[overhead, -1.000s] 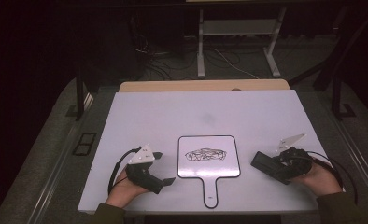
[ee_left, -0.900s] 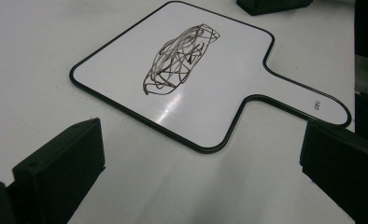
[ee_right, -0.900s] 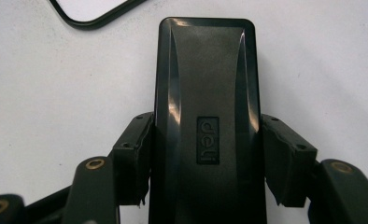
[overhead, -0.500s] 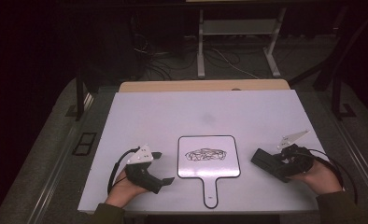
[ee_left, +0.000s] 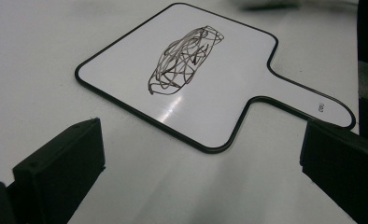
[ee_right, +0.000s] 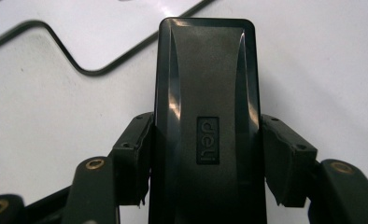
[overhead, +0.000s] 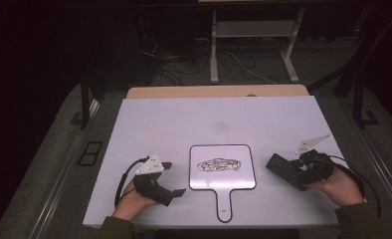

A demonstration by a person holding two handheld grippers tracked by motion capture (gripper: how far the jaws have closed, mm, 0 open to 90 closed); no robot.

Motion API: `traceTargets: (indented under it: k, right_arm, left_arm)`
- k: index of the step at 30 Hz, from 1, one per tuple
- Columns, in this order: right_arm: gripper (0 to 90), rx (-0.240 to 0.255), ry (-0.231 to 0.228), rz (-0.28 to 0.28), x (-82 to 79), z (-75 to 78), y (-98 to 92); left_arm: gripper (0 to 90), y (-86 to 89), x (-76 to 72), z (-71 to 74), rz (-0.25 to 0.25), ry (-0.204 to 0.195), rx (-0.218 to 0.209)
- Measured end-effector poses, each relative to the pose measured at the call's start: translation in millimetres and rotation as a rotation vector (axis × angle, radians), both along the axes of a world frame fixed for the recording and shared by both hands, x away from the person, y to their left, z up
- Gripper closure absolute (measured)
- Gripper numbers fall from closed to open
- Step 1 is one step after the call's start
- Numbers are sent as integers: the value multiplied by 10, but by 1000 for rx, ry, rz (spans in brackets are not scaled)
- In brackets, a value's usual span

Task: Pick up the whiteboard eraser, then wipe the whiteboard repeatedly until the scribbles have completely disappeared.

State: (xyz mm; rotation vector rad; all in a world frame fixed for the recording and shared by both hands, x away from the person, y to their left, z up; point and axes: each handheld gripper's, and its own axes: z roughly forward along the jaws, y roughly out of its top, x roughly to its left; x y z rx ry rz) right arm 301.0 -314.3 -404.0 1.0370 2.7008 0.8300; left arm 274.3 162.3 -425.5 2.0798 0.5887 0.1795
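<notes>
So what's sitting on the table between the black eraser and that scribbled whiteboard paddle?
Nothing: in the high view, bare white table separates the eraser, clamped in the right gripper, from the whiteboard paddle.

One whiteboard paddle (overhead: 223, 169), one black eraser (ee_right: 205, 121), two grippers: left (overhead: 170, 178), right (overhead: 283, 169).

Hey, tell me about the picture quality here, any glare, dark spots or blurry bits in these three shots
High view: the white table is lit, the room behind it is nearly black. Left gripper view: a glare streak on the small whiteboard below the scribble; both jaws at the bottom edge are soft and dark. Right gripper view: the black eraser shows small highlights; the far whiteboard edge is slightly blurred.
</notes>
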Motion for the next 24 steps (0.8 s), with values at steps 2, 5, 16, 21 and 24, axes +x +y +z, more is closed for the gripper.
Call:
traceTargets:
  k: [2,5,16,21,24]
  right_arm:
    - [388,4,-4,2,8,9,2]
    - [388,17,-6,6,26,46,30]
    - [388,26,-13,23,166,116,215]
    - [388,35,-20,40,232,158,326]
    - [388,40,-20,51,268,171,371]
  left_arm:
    - [0,4,0,4,5,4,-11]
    - [0,7,-2,8,2,3,-14]
    - [0,-6,-12,5,5,1,-16]
    - [0,-5,-22,7,17,-3,-20]
    - [0,19,-16,6,25,4,-29]
